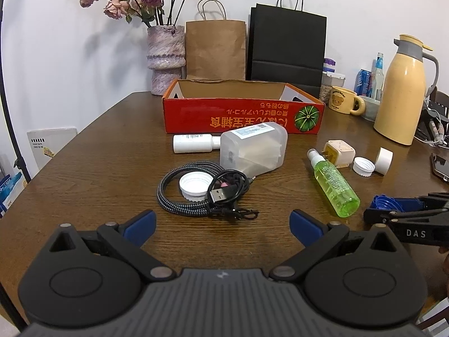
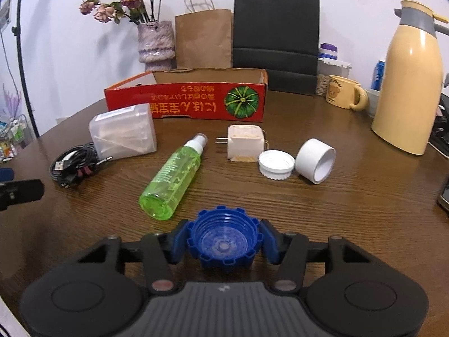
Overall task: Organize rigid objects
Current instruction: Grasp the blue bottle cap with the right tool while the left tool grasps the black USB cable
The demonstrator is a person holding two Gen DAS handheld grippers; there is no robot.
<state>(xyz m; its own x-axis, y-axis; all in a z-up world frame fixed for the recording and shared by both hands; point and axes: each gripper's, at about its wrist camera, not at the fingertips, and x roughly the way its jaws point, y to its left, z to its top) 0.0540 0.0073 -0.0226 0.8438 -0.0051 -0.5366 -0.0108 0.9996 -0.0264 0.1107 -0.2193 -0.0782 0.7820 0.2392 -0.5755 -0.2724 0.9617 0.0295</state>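
My right tool [image 2: 224,243] has its two blue pads pressed against the sides of a blue ridged cap [image 2: 223,237], which lies open side up on the desk [image 2: 350,213]. From the left view I see the same cap [image 1: 383,202] clamped at the tip of that tool [image 1: 393,210], near the right edge. My left tool [image 1: 223,224] stands with its fingers wide apart over bare wood, nothing between them.

Just beyond the blue cap a green spray bottle [image 2: 175,175] lies on its side, its nozzle pointing away toward the red cardboard box [image 2: 190,98]. To the right of the bottle sit a cream plug adapter [image 2: 245,146], a white ridged cap [image 2: 276,164] touching it or nearly so, and a white tube cap [image 2: 317,160] tipped on its side.

In the left view, a braided cable [image 1: 179,196] is coiled around another white cap [image 1: 196,184], with a black USB cord [image 1: 227,192] bundled against it. Behind them a frosted plastic case [image 1: 254,150] lies beside a small white bottle [image 1: 193,143], both just in front of the open box [image 1: 241,115]. I cannot see anything inside the box from either view.
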